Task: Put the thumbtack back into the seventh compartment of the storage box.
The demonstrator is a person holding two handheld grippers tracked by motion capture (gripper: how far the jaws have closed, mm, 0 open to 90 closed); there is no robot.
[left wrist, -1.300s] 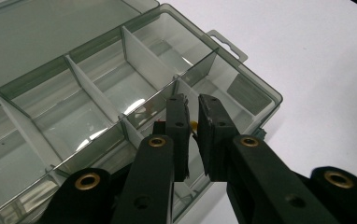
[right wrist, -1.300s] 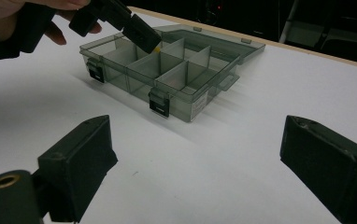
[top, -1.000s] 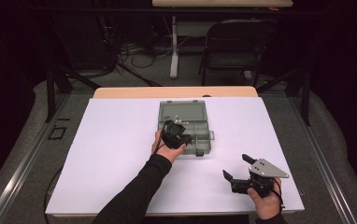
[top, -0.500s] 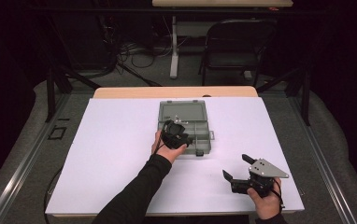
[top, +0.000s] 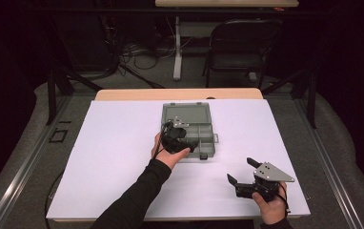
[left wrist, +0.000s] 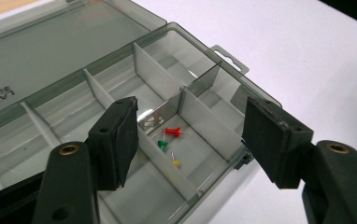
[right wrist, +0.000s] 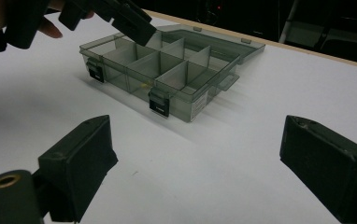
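My left hand-held gripper point(left wrist: 188, 140) hangs right over the clear grey plastic box point(top: 188, 129) with little walls inside.

Its jaws have just been opening and hold nothing; the red, green and yellow pins point(left wrist: 171, 144) lie below, between them, in a near pocket. My right hand-held gripper point(top: 243, 171) waits wide open, well apart on the white bench point(top: 113, 157).

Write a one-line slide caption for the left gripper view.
Open left gripper poised above a clear compartment box, where red, green and yellow pushpins lie together.
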